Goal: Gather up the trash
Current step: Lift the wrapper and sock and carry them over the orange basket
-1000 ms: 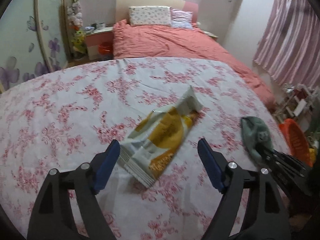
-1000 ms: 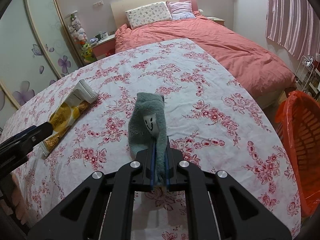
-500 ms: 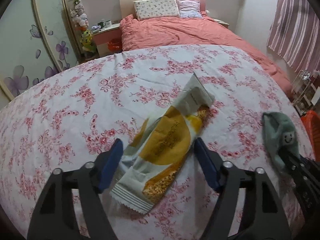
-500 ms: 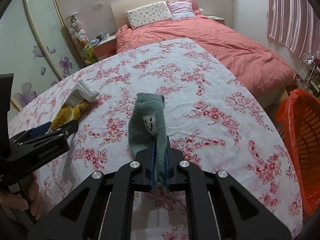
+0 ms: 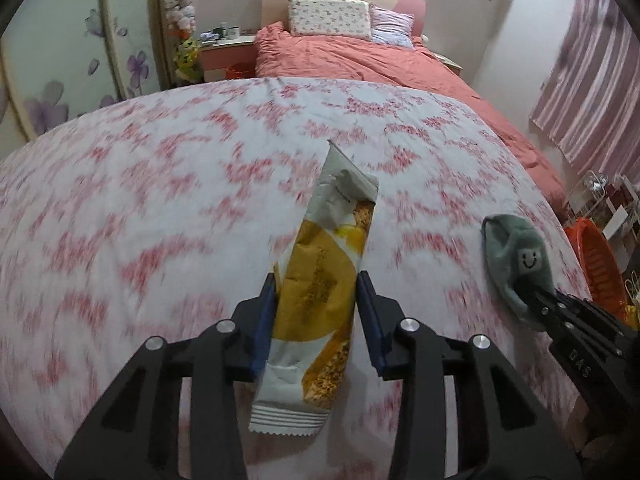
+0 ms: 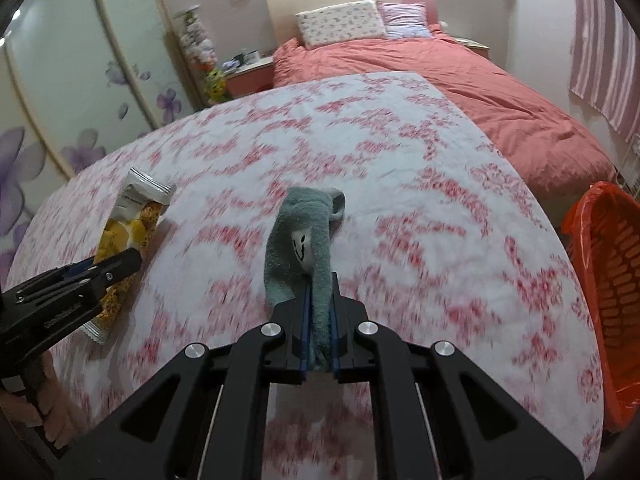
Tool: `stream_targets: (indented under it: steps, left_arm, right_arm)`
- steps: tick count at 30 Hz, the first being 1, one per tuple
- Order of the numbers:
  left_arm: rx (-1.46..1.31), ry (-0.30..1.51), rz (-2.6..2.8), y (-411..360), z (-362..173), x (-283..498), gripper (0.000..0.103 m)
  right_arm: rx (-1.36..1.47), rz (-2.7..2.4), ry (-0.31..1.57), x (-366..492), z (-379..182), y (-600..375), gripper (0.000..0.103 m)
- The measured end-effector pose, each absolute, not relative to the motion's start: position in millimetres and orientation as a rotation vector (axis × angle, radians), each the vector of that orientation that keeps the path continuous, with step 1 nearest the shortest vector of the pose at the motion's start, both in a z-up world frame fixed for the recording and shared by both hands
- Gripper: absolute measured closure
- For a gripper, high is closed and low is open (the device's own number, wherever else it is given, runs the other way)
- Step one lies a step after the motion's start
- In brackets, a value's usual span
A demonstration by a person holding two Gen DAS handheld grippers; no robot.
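We see the floral cloth [image 5: 160, 208] smeared by motion blur, its print unreadable. The left tongs [image 6: 80, 276] hide the lower part of the wrapper [image 6: 134, 216], whose lettering is too small to read. The right edge cuts off the orange basket [image 6: 600, 280], and items on the nightstand [image 5: 228, 40] stay indistinct

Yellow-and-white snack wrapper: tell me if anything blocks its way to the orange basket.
The yellow-and-white snack wrapper sits between the left gripper fingers. The right gripper, clamping a grey-green sock, sits between it and the orange basket.
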State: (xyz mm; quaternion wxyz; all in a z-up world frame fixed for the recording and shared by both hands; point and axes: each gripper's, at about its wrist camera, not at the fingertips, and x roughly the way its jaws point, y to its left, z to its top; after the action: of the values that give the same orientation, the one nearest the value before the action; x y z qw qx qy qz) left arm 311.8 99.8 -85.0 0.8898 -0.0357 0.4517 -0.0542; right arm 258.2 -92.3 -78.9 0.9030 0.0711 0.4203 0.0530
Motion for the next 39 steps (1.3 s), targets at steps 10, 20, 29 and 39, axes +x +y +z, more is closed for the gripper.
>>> stream_targets:
  steps: [10,20,29,39]
  left_arm:
    - [-0.134,0.933,-0.055,97.1,-93.0,277.5,0.055]
    - [-0.11,0.887,-0.044,93.8,-96.3,272.2,0.053]
    - [-0.139,0.885,-0.072,97.0,-96.5,271.8,0.047]
    - [-0.156,0.883,-0.082,97.7,-95.6,270.3,0.045]
  right_arm:
    - [0.092,0.1,0.866,243.4,-83.0,-83.9,0.095]
    - [0.091,0.089,0.869,243.7,-84.5,-86.3,0.094]
    - [0.082,0.08,0.87,243.4,-84.8,-85.8,0.09]
    - [0.113,0.086,0.87,242.2,-85.5,-89.9,0.09]
